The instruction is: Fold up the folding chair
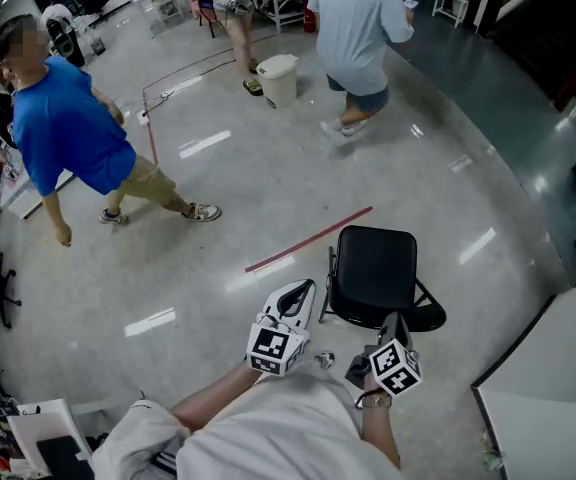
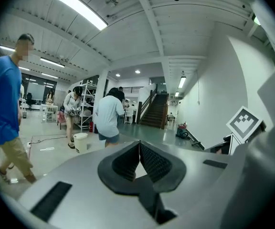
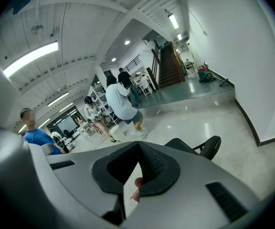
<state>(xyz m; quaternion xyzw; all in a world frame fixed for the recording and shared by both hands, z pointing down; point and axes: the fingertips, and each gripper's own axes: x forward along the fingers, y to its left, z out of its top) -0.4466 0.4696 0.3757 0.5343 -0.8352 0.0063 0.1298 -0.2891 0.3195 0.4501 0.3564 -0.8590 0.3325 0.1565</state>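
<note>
Folding chair (image 1: 373, 268) is black, not yet folded, seat flat. It stands on the glossy grey floor (image 1: 268, 168) right in front of the person, approx. btwn the two claws. Left claw (image 1: 304, 288) is closed tight, pads meeting w/ nothing btwn them; it sits just beside the chair's left edge, apart from it. Right claw (image 1: 392, 320) is also closed and empty; in the head view it overlaps the chair's near edge by the curved backrest, but contact can't be judged. The right gripper view shows seat and backrest just past the closed tips, off to the right. A red tape line (image 1: 308, 239) runs on the floor just beyond the chair. Further off, well apart from it, are a person in a blue shirt (image 1: 63, 128) at left, a person in a light shirt (image 1: 358, 18) walking at top, and a white bin (image 1: 277, 78) near that person's feet. Left gripper view shows a dark staircase (image 2: 154, 111) at the back of the hall.
</note>
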